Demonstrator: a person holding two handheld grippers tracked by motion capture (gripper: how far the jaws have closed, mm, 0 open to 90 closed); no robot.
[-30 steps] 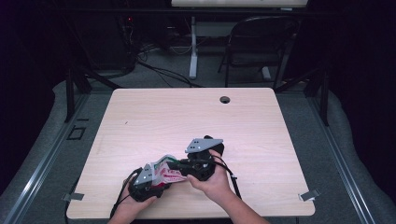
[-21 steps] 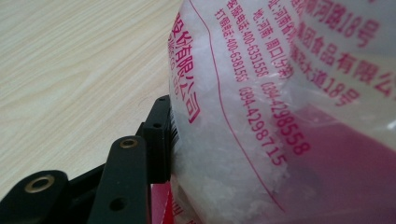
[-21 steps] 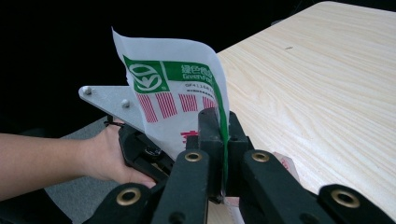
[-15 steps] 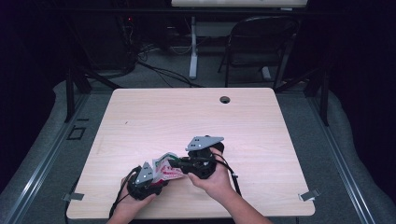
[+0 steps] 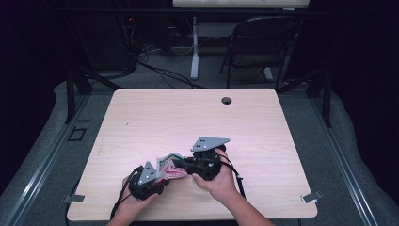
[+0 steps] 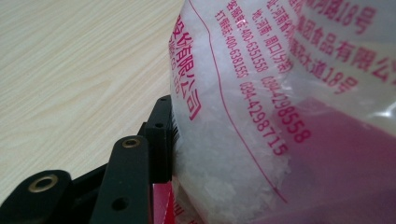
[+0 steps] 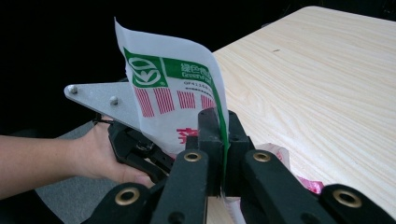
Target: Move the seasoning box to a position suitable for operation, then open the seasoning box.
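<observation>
Pale wooden table (image 5: 155, 117) below: my right gripper (image 7: 223, 135) clamps the bag's (image 7: 173, 93) top edge; my left gripper (image 6: 161, 140) presses its filled body. Excess pull could tear the film.

A pale wooden table (image 5: 155, 117) (round cable hole (image 5: 227, 100) near its far edge) stands on grey floor (image 5: 357, 155).
</observation>
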